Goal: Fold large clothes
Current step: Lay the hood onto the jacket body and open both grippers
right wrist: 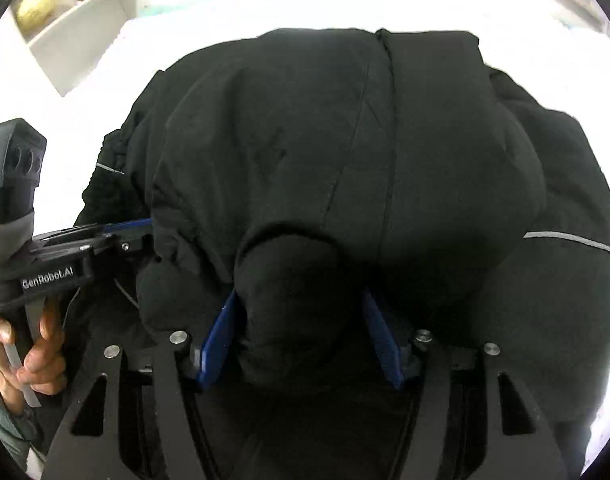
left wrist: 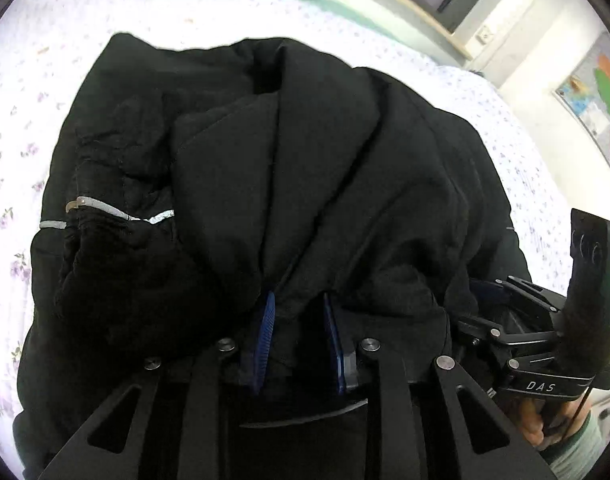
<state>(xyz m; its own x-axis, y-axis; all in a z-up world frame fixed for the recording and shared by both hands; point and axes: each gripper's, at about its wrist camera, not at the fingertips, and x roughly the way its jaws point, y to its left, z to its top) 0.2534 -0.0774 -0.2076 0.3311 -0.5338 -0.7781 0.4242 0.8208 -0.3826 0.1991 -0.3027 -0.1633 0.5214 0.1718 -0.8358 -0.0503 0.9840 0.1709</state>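
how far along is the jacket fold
Partly done: the black jacket lies bunched on the floral bedsheet, layers already overlapping. In hand: the left tool and right tool each pinch a fold of fabric. Left: it's lumpy, a reflective-striped sleeve still sticks out.

This is a home bedroom. A bed (left wrist: 501,120) covered with a white sheet printed in small purple flowers spreads ahead of the left claw (left wrist: 299,336) and out to both its sides. Far ahead and to that claw's right, a window sill (left wrist: 409,4) runs along the wall, and a colourful wall map (left wrist: 601,96) hangs on the wall to its right. Up and to the left of the right claw (right wrist: 301,332), a white open shelf unit (right wrist: 85,28) holds a yellowish object (right wrist: 37,8).
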